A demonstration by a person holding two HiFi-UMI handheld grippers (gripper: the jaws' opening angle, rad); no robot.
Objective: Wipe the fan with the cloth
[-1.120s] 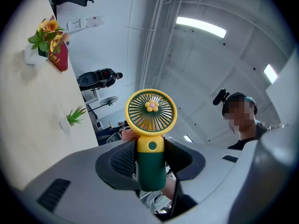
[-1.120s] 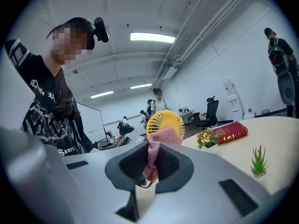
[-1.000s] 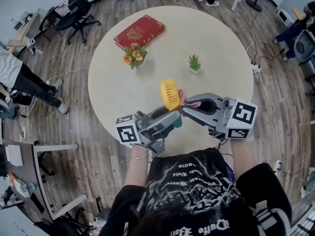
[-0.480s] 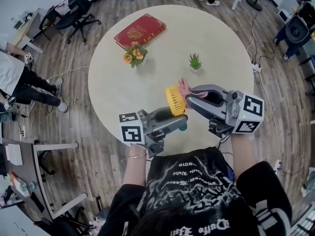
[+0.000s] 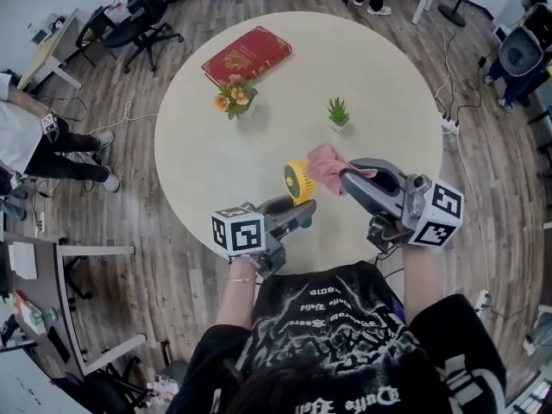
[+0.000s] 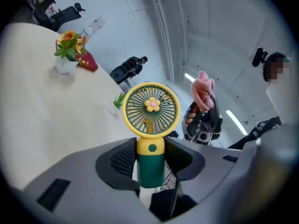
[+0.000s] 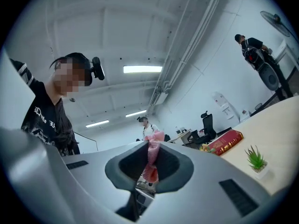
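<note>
Centrally, the left claw [image 6: 150, 160] is closed on the green handle of the fan [image 6: 150, 110], with one pad pressed to each side of it. The fan's round yellow head stands clear above the jaws, with a small flower at the middle of its grille. In the head view the fan is over the near part of the round tabletop [image 5: 388, 84], its head turned toward the person. The right claw [image 7: 150, 164] is clamped on the pink cloth [image 7: 152, 160], which stands pinched between the pads, a crumpled end poking out past the tips. In the left gripper view the cloth is to the right of the fan's head, near it but apart. In the head view the two lie just beside each other. Farther across the tabletop are a red book [image 5: 246, 55] near the far left edge, a bunch of orange flowers [image 5: 235, 96] just in front of it, and a small green plant [image 5: 338, 110] to the right, all well apart from both claws.
</note>
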